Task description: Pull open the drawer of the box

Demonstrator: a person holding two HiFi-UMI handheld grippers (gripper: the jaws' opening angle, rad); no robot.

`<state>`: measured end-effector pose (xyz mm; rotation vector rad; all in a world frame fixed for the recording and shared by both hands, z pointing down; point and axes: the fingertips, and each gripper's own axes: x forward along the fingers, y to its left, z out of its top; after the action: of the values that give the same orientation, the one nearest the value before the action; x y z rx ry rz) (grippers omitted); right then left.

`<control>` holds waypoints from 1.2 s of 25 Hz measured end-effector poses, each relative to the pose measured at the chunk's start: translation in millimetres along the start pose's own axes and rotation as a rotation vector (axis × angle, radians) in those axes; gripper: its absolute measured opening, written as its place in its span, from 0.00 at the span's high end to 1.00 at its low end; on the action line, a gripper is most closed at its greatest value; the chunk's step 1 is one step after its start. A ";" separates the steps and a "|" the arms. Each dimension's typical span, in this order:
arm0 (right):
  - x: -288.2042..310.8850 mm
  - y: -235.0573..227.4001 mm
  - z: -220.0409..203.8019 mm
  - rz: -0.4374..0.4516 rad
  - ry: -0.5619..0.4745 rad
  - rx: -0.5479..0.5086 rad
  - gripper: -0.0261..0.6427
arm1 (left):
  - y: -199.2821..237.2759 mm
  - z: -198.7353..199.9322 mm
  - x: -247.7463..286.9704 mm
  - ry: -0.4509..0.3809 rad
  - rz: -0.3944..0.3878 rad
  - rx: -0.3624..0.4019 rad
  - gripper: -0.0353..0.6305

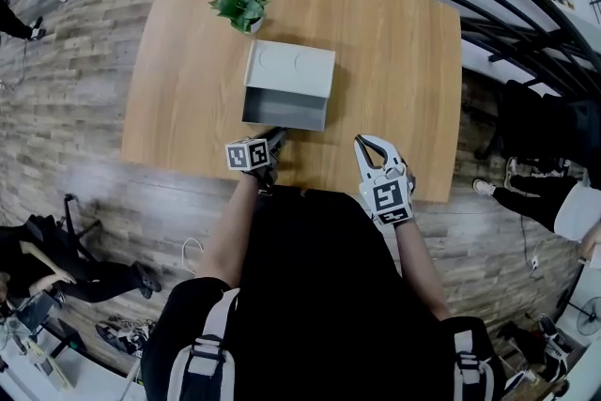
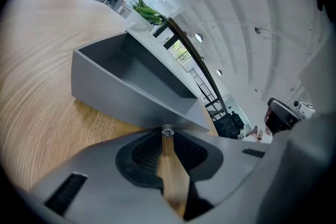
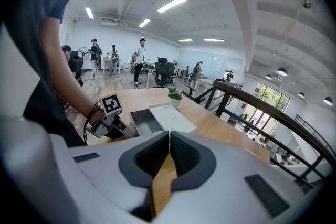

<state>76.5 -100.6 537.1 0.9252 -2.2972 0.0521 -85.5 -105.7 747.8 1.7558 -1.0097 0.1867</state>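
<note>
The fingers (image 2: 143, 156) of the left gripper (image 1: 275, 142) pinch a small knob (image 2: 167, 130) on the front wall of the grey drawer (image 2: 131, 84). The drawer lies directly ahead of these fingers, with its front touching their tips, and it stands pulled out of the box (image 1: 291, 68). The box is just behind the drawer, farther from the fingers, and a potted plant (image 1: 242, 7) stands beyond the box on the wooden surface (image 1: 183, 61). The fingers (image 3: 149, 157) of the right gripper (image 1: 367, 144) are pressed together. They are over the near edge of the surface, and the drawer is ahead of them to the left, apart from them.
</note>
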 end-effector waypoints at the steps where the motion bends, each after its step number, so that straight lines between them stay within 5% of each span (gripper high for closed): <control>1: -0.2 0.2 -0.4 0.001 0.000 0.000 0.92 | -2.1 -0.8 -0.3 0.001 -0.008 -0.005 0.82; 30: -7.2 3.0 0.6 0.064 -0.021 -0.030 0.92 | 1.7 -22.6 -20.6 0.031 0.071 -0.022 0.82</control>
<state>78.2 -94.2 533.0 0.8412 -2.3405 0.0357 -92.2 -75.8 747.3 1.6939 -1.0489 0.2460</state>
